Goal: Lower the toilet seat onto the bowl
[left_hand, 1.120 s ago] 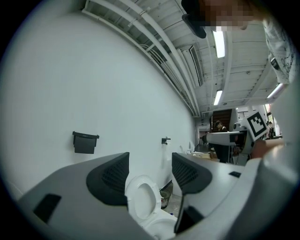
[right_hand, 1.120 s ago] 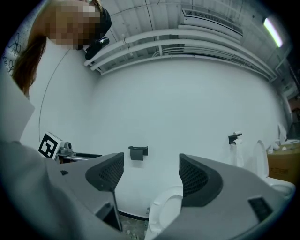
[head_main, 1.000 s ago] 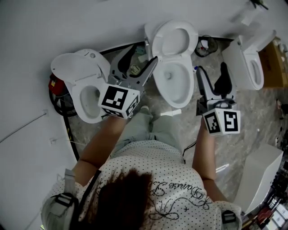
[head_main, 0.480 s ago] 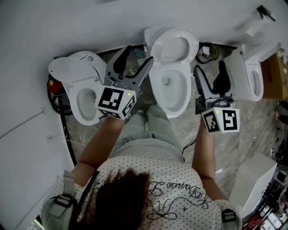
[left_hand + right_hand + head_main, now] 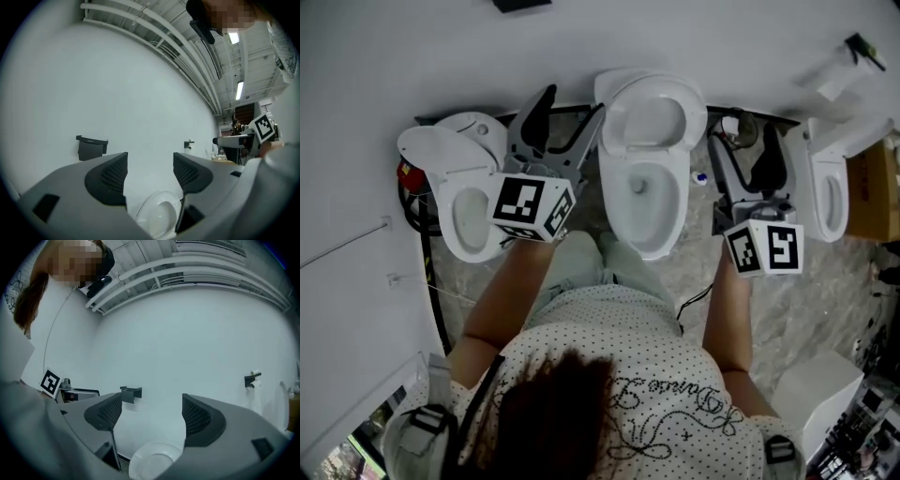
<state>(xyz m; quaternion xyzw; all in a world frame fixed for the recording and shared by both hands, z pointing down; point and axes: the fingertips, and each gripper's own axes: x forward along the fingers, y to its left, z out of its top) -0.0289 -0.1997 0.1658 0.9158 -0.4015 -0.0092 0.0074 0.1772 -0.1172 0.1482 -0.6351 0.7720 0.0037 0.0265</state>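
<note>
Head view, looking steeply down: three white toilets stand in a row against a pale wall (image 5: 412, 56). On the middle one the toilet seat (image 5: 652, 86) is raised and leans back toward the wall. Its bowl (image 5: 623, 220) lies open below, just in front of the person's knees.

The left hand-held gripper (image 5: 576, 99) hangs in the gap between the left toilet (image 5: 464, 220) and the middle one, beside the raised seat but not touching it. The right hand-held gripper (image 5: 742, 141) hangs in the gap between the middle toilet and the right toilet (image 5: 830, 192), likewise clear of the seat.

In the left gripper view, the left hand-held gripper (image 5: 150, 159) has its jaws spread wide. They have just been opening and nothing stands between the pads. Low in the gap and well beyond them a raised white seat (image 5: 157, 215) shows against the wall, with a black bracket (image 5: 91, 146) on the wall off to the left.

In the right gripper view, the right hand-held gripper (image 5: 152, 401) is also wide apart and empty, its jaws having just opened further. A raised white seat (image 5: 154, 460) shows low beyond them (I cannot say for certain which toilet it belongs to). A black bracket (image 5: 131, 391) sits on the wall by the left jaw.
</note>
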